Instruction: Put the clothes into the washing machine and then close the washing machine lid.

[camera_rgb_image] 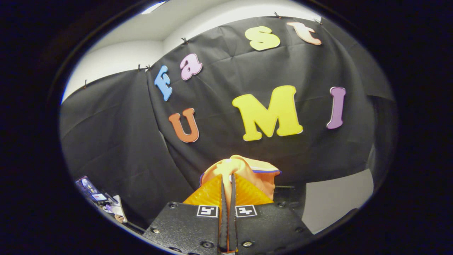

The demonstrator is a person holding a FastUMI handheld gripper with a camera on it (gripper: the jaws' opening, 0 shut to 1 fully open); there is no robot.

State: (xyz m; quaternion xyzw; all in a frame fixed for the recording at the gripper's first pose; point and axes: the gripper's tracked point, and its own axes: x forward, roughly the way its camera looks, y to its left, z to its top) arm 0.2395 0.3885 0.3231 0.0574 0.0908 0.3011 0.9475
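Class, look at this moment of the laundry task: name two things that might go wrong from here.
1. The gripper has its jaws nearly closed on a thin fold of the orange garment; the cloth may slip free while being carried.
2. The garment bunches just ahead of the jaws, hiding what lies below, so aiming it into the machine may be harder.

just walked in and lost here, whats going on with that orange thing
A person is carrying a handheld gripper, and its fingers are closed tight on a piece of orange clothing with a thin blue trim. The cloth bunches up between and just beyond the fingertips, lifted in front of the black booth wall. The washing machine itself can't be made out from here, so the garment looks picked up but not yet put in.
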